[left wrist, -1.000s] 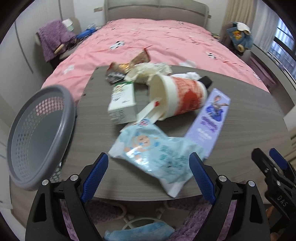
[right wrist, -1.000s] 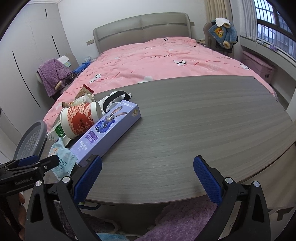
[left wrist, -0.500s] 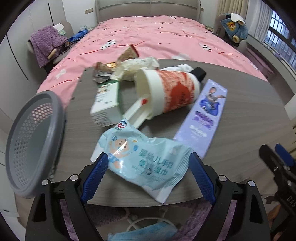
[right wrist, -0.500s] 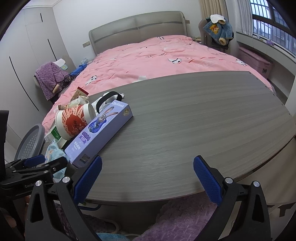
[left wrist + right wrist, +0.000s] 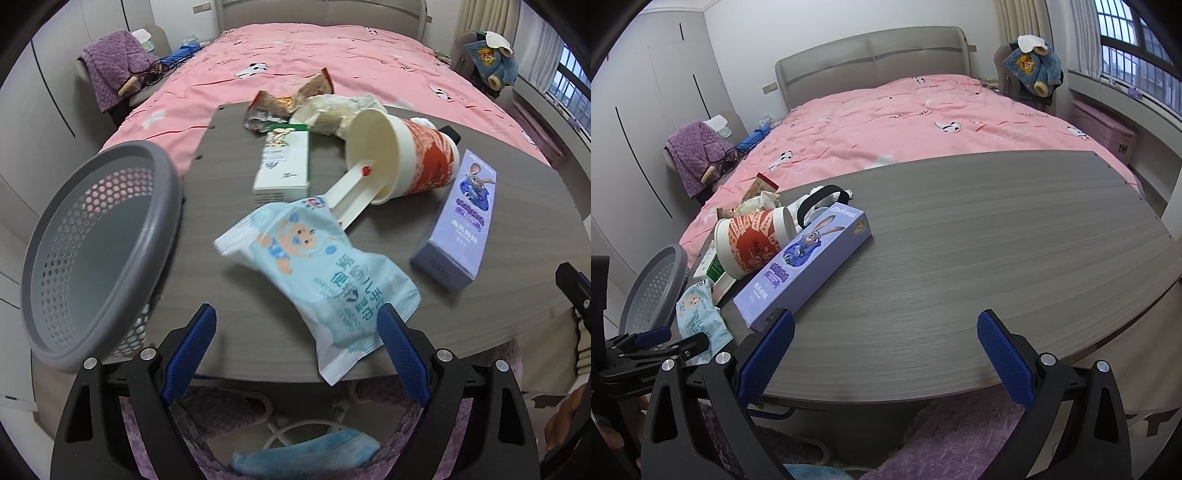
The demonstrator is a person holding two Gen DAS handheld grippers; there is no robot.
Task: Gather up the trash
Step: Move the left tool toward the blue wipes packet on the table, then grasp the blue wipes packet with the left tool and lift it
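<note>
Fingers [image 5: 192, 343] of the left gripper [image 5: 295, 350] filled the bottom of the left wrist view, spread wide with nothing between the blue pads. Just above them, at lower centre, the pale-blue wipes packet [image 5: 317, 284] lay on the grey table [image 5: 517, 229], one end hanging past the near edge. It looked light, soft and crinkly, probably slick film; that overhanging end, or the flat sealed seam, seemed the best place to pinch. The right pad sat close beside the packet, though contact could not be confirmed. The grey perforated basket [image 5: 99, 251] stood at the left of the frame, just beside the table's edge. Farther up lay the purple box [image 5: 461, 221], the tipped red-and-white cup [image 5: 406, 158], a small green-and-white carton [image 5: 284, 162], and crumpled wrappers [image 5: 295, 103] near the far edge. In the right wrist view, the right gripper [image 5: 886, 358] was likewise wide apart and empty over bare table at the bottom.
</note>
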